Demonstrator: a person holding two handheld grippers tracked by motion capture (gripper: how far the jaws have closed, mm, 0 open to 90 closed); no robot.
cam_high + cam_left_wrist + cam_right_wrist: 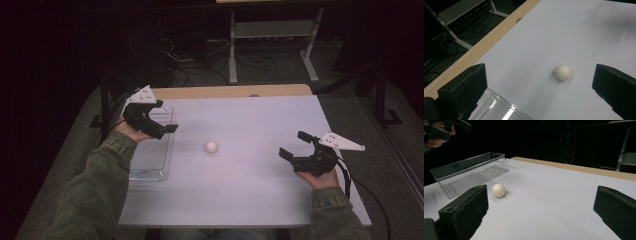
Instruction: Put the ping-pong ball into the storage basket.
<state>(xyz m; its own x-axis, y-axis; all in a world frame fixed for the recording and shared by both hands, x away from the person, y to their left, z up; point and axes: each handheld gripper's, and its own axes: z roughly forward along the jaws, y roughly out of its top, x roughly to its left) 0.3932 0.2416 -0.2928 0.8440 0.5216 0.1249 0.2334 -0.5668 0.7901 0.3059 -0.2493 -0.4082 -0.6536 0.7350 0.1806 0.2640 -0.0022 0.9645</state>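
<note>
a white ball (211,147) lies mid-table, apart from the clear tray (162,172) at the table's (250,200) left edge. the left gripper (159,126) hovers over the tray, partly hiding it; the right gripper (295,147) is near the right edge. both gape wide, empty.

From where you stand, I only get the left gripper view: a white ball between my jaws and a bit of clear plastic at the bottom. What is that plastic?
Observer: A clear, open-topped box standing on the table's left side.
Operator: Anything in it?
Observer: It looks empty from the right gripper view.
Operator: Where's the right gripper?
Observer: The right gripper is over the table's right side, jaws apart, aimed towards the ball.
</note>
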